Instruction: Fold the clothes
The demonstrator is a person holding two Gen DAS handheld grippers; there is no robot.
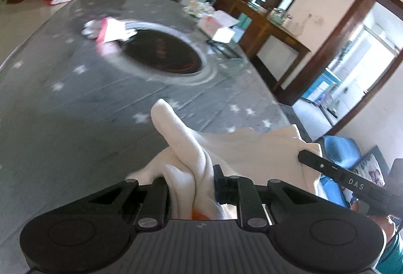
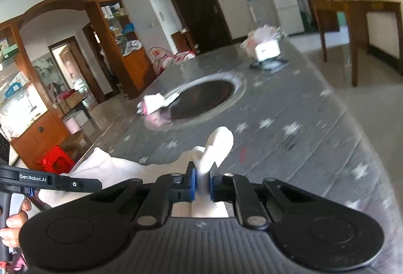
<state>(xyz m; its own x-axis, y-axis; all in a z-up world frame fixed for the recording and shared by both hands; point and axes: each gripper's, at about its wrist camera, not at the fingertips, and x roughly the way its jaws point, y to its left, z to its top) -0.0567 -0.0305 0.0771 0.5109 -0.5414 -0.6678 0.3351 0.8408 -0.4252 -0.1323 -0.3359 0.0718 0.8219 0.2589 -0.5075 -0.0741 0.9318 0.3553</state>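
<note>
Item: cream garment point(image 1: 241, 148), soft knit or fleece, kind not readable. Location: lower centre of both wrist views, bunched and lifted at the near edge of the grey star-print table cover point(image 1: 75, 97), stretched between the two tools.

Left gripper point(image 1: 191, 185): clamped on a thick twisted roll of the cloth, which sticks up past the fingers.

Right gripper point(image 2: 202, 185): blue pads pressed together on a narrow fold; a tip of fabric pokes out above.

Also present: pink-and-white folded pile point(image 1: 108, 30) at upper left of the left view, beside the dark round inset point(image 1: 163, 52).

Risks, judged:
- Right hold is thin; a pull could slip it free.
- Left bunch may hide layers, giving a crooked fold.
- Motion blur suggests quick travel; trailing cloth could drag off the edge.
</note>
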